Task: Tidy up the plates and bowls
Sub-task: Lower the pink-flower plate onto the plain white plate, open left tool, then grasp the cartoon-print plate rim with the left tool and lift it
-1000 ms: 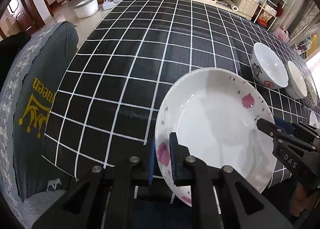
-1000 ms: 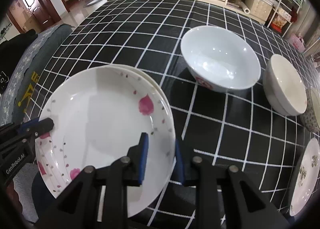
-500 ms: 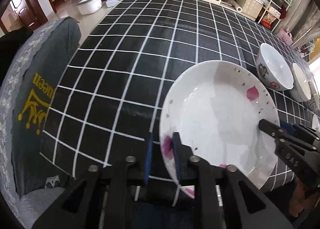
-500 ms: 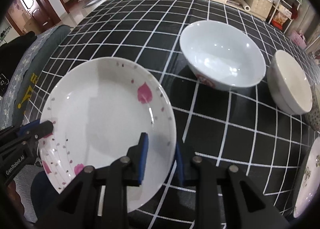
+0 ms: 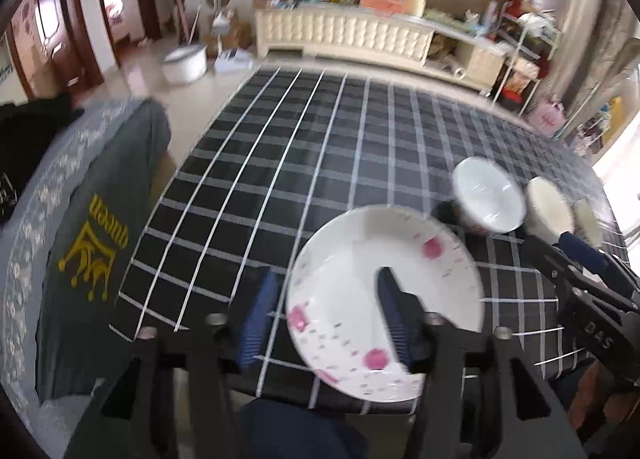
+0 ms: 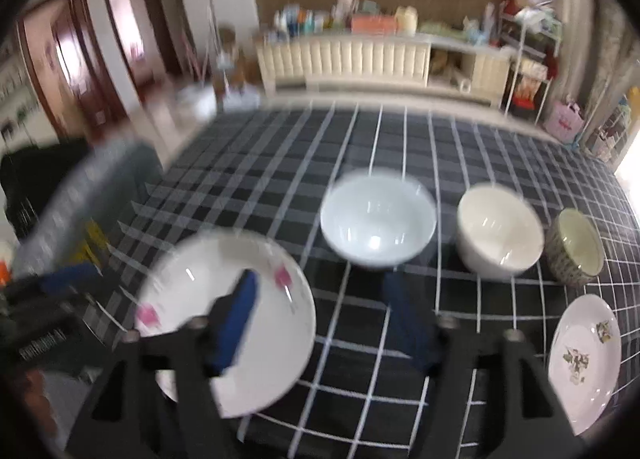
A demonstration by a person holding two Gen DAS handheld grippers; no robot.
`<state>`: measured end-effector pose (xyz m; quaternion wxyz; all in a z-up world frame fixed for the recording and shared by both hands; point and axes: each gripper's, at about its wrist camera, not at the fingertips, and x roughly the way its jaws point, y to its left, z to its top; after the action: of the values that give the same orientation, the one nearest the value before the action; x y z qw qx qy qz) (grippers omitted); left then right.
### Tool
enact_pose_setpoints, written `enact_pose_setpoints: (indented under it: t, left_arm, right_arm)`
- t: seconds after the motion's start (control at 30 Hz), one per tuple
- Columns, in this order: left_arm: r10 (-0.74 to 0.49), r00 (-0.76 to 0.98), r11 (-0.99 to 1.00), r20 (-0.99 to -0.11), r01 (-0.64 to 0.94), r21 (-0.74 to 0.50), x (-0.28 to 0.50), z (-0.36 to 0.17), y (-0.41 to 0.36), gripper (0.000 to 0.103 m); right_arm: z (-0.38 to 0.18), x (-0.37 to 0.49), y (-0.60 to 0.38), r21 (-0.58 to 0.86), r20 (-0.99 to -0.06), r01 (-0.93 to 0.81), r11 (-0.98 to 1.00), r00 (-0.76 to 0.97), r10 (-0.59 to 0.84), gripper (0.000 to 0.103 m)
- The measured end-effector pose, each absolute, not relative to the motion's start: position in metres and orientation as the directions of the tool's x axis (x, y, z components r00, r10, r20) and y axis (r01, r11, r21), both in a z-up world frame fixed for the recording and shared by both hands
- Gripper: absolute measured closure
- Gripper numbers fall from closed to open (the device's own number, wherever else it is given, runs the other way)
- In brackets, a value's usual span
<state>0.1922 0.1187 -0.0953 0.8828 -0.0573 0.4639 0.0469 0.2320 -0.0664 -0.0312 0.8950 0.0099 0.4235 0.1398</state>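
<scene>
The pink plate (image 5: 384, 299) is lying near the table's (image 5: 304, 163) front edge, released; both tongs, left (image 5: 324, 315) and right (image 6: 324, 319), are standing apart, gripping nothing; I judge they should be lifting straight clear, avoiding its rim and the bowls (image 6: 378, 231) beyond.

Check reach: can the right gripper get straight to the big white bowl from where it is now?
Probably yes. The right gripper is open and holds nothing, and the white bowl sits just ahead of its fingers on the checked tablecloth, nothing between them. The pink-flowered plate lies to its left, out of the path.
</scene>
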Motion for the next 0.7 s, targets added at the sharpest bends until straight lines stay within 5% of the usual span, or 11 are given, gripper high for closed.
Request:
enact_pose_setpoints:
  t: [0.1,0.33,0.7]
  left_arm:
    - [0.034,0.625,0.993,-0.780,-0.108,-0.043,0.186,-0.074,0.100,0.039]
    - [0.010,0.722,0.998,-0.691,-0.048,-0.036,0.174,-0.053,0.064,0.027]
    - [-0.070,0.697,0.997,-0.714,0.068,-0.032,0.171,-0.049,0.002,0.026]
  right_arm:
    - [-0.015,0.224,-0.075,0.158,-0.710,-0.233,0.960,0.648,0.274,0.008]
    - [0.003,0.204,-0.087,0.028,-0.697,-0.267,0.963,0.685,0.211,0.008]
    - [0.013,0.182,-0.142,0.014,-0.704,-0.160,0.987,0.699,0.123,0.008]
